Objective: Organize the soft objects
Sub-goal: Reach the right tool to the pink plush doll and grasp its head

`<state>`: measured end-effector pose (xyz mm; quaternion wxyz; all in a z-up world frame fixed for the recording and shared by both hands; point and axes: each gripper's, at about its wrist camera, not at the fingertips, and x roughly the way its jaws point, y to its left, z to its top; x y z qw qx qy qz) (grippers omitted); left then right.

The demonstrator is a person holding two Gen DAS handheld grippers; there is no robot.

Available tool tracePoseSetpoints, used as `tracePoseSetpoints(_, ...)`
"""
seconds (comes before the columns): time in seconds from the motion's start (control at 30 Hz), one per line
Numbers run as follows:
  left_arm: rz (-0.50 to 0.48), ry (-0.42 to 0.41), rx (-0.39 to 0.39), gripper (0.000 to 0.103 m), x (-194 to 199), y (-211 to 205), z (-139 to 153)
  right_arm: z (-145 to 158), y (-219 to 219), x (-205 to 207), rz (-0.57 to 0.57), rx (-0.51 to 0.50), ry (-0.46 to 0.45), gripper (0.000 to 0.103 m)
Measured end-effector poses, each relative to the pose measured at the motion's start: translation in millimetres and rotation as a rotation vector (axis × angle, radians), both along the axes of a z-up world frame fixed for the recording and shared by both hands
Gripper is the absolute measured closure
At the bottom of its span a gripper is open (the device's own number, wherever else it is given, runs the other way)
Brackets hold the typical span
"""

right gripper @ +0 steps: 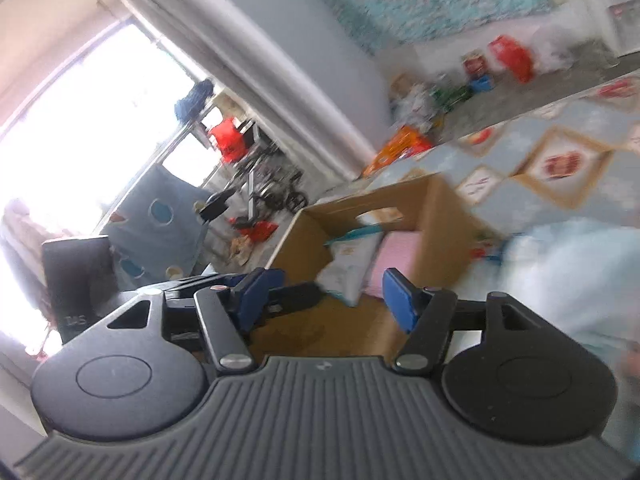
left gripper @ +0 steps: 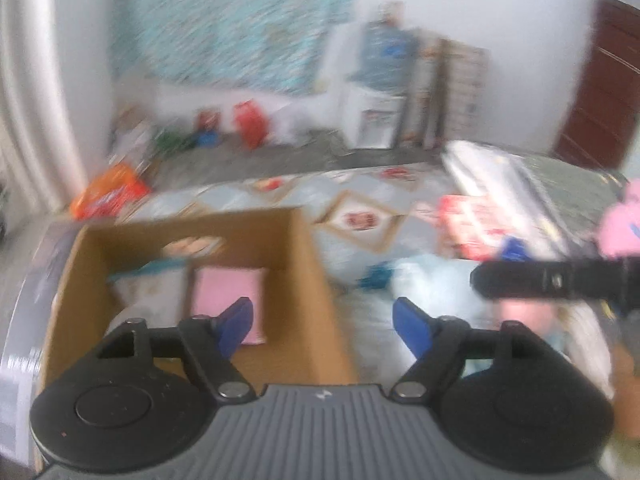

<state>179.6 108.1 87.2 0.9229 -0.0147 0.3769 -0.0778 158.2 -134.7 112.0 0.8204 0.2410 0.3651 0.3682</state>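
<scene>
Cardboard box (left gripper: pixel 316 280) sits open-topped on the patterned quilt (left gripper: pixel 360 216); inside it a pink soft pack (left gripper: pixel 228 300) lies flat beside a white pillow-like pack with a teal edge (left gripper: pixel 148 292), the two touching; a third printed item rests against the box's far wall, too blurred to name; my left gripper (left gripper: pixel 322 326) hangs over the box's right wall, blue pads apart, nothing between them; pale blue plush pile (left gripper: pixel 436 284) lies just right of the box on the quilt; a pink plush (left gripper: pixel 620 224) at the far right edge; my right gripper (right gripper: pixel 334 300) faces the box (right gripper: pixel 436 220) from its near side, jaws apart and empty; both views are motion-blurred; orange packet (left gripper: pixel 112 196) is on the floor past the quilt's far left corner.
</scene>
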Motion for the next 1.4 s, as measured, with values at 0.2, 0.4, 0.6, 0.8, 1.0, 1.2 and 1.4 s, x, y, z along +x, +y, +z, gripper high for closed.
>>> tracePoseSetpoints(0.2,-0.198,-0.021,0.064,0.019,-16,-91,5,4,-107,-34,-0.202,-0.053,-0.061,0.030)
tracePoseSetpoints(0.4,-0.295,0.018,-0.001,0.018,-19,-174,-14,-26,-169,-29,-0.286,-0.100,0.014,0.030)
tracePoseSetpoints(0.6,-0.316,0.108,-0.029,0.048,-17,-229,-60,-47,-179,13,-0.269,-0.088,0.062,0.030)
tracePoseSetpoints(0.8,-0.232,0.108,-0.140,0.070,-19,-232,-96,-69,-162,75,-0.266,-0.117,0.106,0.030)
tracePoseSetpoints(1.0,-0.173,0.139,-0.314,0.079,-14,-211,-115,-102,-159,101,-0.199,-0.075,0.252,0.030)
tracePoseSetpoints(1.2,-0.175,0.131,-0.390,0.080,-10,-206,-124,-107,-163,73,-0.150,-0.004,0.292,0.029)
tracePoseSetpoints(1.4,-0.214,0.150,-0.437,0.080,-11,-201,-137,-97,-160,25,-0.103,0.040,0.279,0.029)
